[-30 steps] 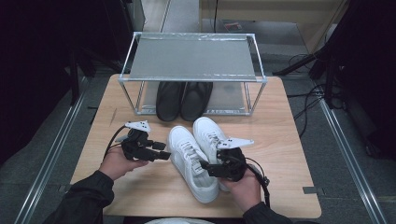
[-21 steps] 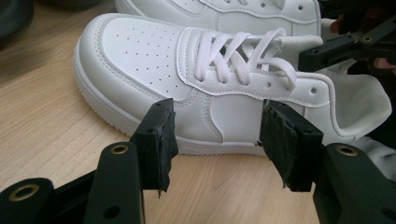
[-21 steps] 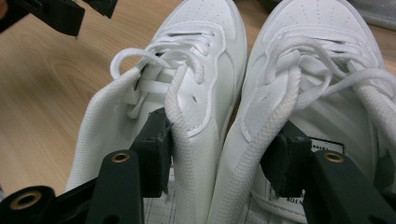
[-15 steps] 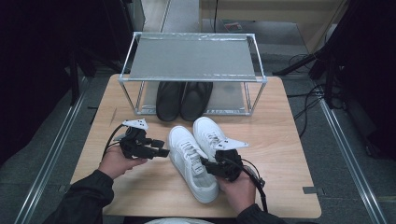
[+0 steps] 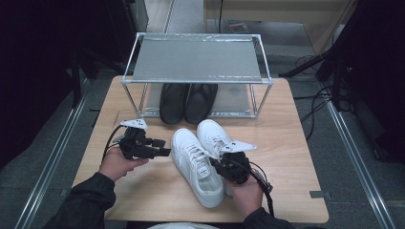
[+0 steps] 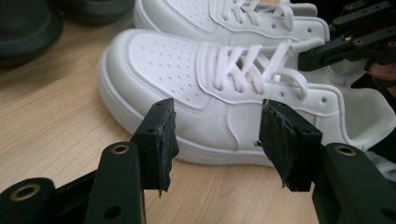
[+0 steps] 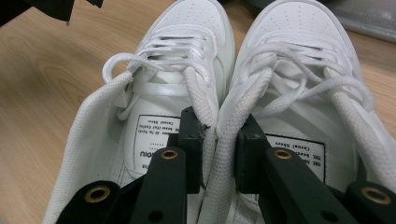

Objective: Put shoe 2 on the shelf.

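- Pair of white sneakers side by side on the wooden desk, toes toward the rack, just in front of it.
- Right gripper at the heel end of the pair; jaws just closing, one inside each shoe, pinching the two adjoining inner collars together, pads apparently pressing on both.
- Left gripper just beside the outer flank of the left white sneaker, apart from it; jaws spread wide, nothing between them but a stretch of bare desk.
- Metal-framed rack at the far side of the desk, mesh shelf on top.
- Pair of black shoes on the lower level of the rack, toes pointing toward the white pair.
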`<state>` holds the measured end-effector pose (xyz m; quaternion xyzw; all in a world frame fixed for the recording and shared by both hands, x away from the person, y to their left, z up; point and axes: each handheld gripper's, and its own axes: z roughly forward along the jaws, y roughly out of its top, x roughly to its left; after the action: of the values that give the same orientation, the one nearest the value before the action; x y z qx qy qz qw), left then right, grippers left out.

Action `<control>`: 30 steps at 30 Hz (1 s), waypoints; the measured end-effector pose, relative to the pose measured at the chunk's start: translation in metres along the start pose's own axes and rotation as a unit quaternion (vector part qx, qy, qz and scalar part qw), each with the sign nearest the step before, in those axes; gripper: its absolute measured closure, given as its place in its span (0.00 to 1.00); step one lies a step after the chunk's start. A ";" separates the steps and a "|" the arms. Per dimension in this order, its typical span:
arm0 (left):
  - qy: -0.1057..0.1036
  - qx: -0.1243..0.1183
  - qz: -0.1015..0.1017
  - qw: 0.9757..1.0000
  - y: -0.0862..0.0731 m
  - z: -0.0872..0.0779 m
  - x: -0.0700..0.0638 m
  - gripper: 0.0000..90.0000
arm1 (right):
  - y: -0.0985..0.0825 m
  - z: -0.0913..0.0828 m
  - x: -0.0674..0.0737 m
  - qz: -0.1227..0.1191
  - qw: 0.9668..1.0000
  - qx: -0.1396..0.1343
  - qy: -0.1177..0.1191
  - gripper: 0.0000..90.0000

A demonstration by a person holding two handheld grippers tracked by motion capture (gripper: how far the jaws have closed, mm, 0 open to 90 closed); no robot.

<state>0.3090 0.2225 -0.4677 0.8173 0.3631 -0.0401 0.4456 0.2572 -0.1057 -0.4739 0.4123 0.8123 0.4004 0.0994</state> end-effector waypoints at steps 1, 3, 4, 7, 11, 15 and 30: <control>0.002 -0.004 -0.002 1.000 0.000 -0.001 0.001 0.52 | 0.001 -0.001 -0.001 0.003 1.000 0.003 0.007 0.88; 0.002 -0.007 -0.005 1.000 0.000 -0.003 0.002 0.52 | 0.003 -0.007 -0.001 -0.004 1.000 0.010 0.014 0.88; 0.005 -0.006 -0.004 1.000 0.000 -0.005 0.003 0.52 | 0.003 -0.009 -0.001 -0.007 1.000 0.010 0.016 0.88; 0.021 -0.021 -0.005 1.000 -0.002 -0.017 0.007 0.52 | 0.008 -0.020 0.001 -0.028 0.999 0.012 0.036 0.88; 0.058 -0.036 -0.024 0.997 -0.010 -0.036 0.021 0.52 | 0.021 -0.032 0.002 -0.083 0.994 0.021 0.073 0.88; 0.081 -0.059 -0.052 0.994 -0.018 -0.053 0.035 0.52 | 0.039 -0.034 0.002 -0.118 0.985 0.032 0.118 0.88; 0.113 -0.104 -0.116 0.981 -0.052 -0.099 0.060 0.53 | 0.149 -0.032 0.035 -0.247 0.931 0.032 0.266 0.89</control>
<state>0.2948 0.3484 -0.4679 0.7185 0.5055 0.0391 0.4762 0.3069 -0.0467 -0.3378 0.0799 0.8977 0.4318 -0.0374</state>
